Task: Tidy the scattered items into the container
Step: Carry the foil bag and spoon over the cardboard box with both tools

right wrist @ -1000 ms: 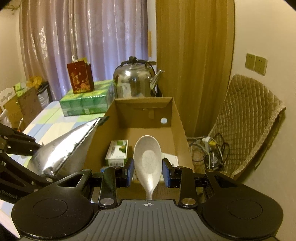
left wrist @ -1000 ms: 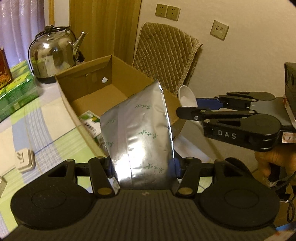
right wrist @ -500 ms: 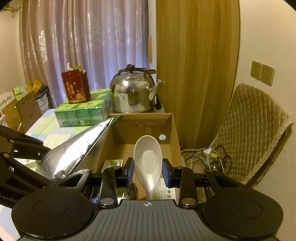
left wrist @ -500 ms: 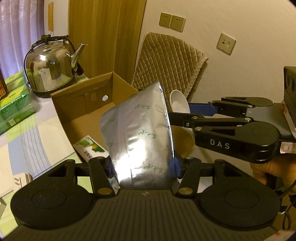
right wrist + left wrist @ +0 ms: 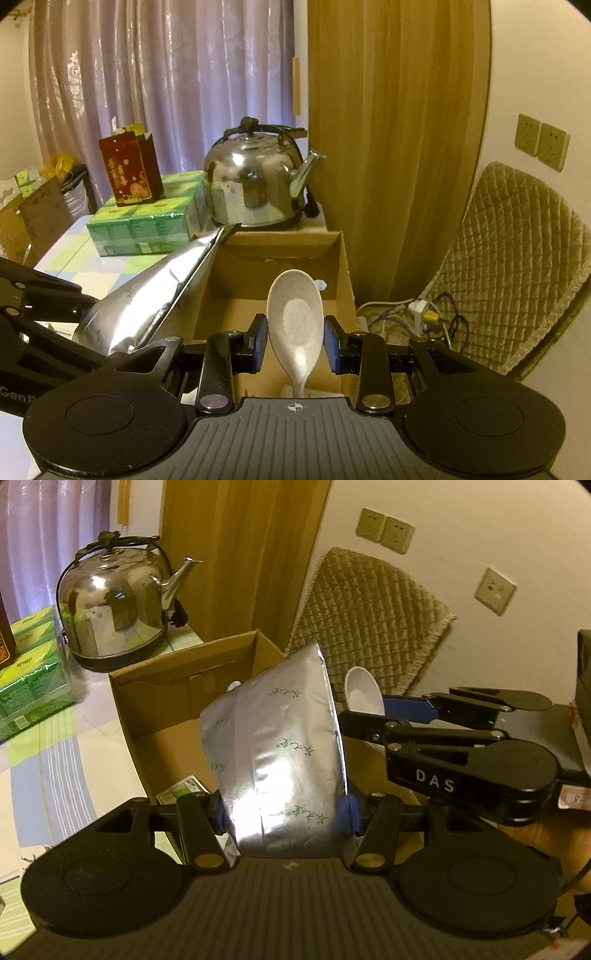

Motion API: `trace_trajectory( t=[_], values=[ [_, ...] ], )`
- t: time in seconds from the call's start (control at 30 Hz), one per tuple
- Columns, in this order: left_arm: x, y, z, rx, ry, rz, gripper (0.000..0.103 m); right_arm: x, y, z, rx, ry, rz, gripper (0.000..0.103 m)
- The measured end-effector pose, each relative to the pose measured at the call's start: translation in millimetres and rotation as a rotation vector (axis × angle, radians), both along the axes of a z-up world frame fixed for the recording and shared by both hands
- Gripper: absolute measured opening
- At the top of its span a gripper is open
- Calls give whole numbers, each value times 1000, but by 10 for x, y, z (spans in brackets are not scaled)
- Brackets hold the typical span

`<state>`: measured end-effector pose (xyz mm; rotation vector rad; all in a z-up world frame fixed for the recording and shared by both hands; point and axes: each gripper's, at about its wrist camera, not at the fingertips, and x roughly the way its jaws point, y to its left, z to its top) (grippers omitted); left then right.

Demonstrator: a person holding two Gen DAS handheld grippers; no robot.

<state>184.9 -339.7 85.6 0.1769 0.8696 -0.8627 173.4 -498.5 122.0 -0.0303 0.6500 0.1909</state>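
Note:
My left gripper [image 5: 286,812] is shut on a silver foil pouch [image 5: 280,746] with small green marks, held upright above the near edge of an open cardboard box [image 5: 166,686]. A small green-and-white carton [image 5: 181,792] lies on the box floor. My right gripper [image 5: 295,343] is shut on the bowl of a white speckled spoon [image 5: 295,321], which stands over the box [image 5: 343,266] near its right wall. In the left wrist view the right gripper [image 5: 369,710] comes in from the right with the spoon [image 5: 364,694]. The pouch [image 5: 155,295] leans in at the left of the right wrist view.
A steel kettle [image 5: 255,188] stands right behind the box. Beside it sits a stack of green packs [image 5: 144,225] with a red gift bag [image 5: 129,173] on top. A quilted chair [image 5: 517,266] and a power strip with cables [image 5: 417,310] are beyond the table's right edge.
Both grippers have risen and tipped upward, so the box sits lower in both views and the kettle shows more fully. Pouch and spoon are held as before.

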Motion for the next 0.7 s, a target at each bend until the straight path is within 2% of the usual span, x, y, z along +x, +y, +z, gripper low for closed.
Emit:
trace_trajectory(
  t=[0.3,0.7],
  values=[
    [323,-88,-174,12,26,37,52,333,-29,-166,-1,25,-7,29],
    [517,-222,-328,48,13,48,51,613,-99,-319,2,38,-28,30]
  ],
)
